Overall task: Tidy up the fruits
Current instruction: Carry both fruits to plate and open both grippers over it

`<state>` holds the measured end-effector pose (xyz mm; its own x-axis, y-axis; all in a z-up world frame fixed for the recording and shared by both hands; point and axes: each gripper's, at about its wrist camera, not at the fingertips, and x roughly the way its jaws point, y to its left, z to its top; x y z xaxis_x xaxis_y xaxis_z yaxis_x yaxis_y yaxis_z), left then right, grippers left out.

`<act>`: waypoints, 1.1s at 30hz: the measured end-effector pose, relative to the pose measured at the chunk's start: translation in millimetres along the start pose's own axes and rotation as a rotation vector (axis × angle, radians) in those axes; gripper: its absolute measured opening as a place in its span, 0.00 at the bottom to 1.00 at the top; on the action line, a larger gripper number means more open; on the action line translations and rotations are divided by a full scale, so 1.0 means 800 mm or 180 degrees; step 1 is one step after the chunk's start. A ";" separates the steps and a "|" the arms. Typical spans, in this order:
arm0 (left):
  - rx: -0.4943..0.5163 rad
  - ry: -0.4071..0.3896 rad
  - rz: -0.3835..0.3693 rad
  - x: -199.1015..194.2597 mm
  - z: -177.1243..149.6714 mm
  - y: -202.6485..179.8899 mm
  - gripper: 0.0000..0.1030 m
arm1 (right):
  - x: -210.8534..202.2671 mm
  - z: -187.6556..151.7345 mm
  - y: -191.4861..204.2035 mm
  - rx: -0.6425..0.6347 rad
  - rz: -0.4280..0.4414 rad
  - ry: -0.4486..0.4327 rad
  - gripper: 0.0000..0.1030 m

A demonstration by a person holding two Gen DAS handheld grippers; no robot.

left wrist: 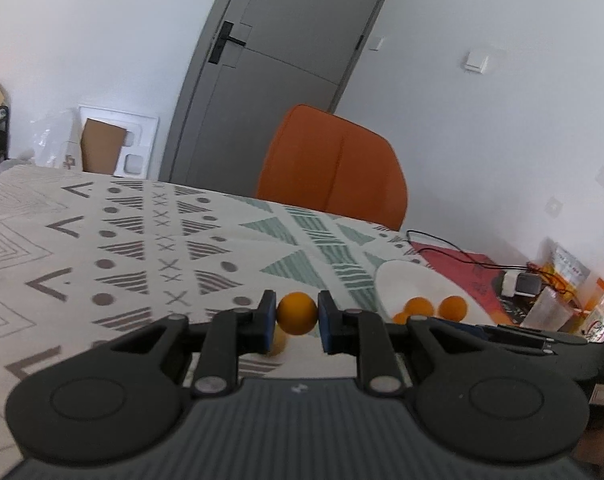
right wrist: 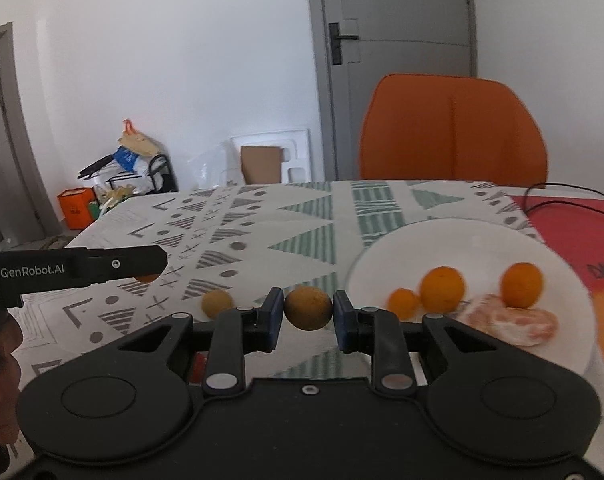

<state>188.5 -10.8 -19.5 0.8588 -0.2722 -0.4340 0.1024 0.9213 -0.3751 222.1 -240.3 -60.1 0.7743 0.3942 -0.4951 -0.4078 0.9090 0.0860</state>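
Note:
My left gripper is shut on a small orange fruit, held above the patterned tablecloth. My right gripper is shut on a brownish-yellow round fruit. A white plate at the right holds three small oranges and a peeled citrus piece; it also shows in the left wrist view. Another brownish fruit lies on the cloth left of my right gripper. The left gripper's body enters the right wrist view from the left.
An orange chair stands behind the table's far edge. A red mat with a black cable lies at the right. Packets and a small device crowd the table's right end. Boxes and bags sit on the floor by the wall.

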 end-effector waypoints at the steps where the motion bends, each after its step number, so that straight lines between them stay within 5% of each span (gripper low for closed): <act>1: 0.0012 0.0011 -0.0035 0.002 0.000 -0.005 0.20 | -0.003 0.000 -0.004 0.0011 -0.0033 -0.0012 0.24; 33: 0.0451 0.0343 -0.0371 0.085 -0.018 -0.107 0.20 | -0.034 -0.044 -0.120 0.0584 -0.0490 -0.0087 0.24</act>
<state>230.9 -112.1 -28.4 0.7792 -0.4002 -0.4824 0.2740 0.9097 -0.3121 223.5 -343.4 -85.4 0.8344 0.2504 -0.4910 -0.1912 0.9670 0.1683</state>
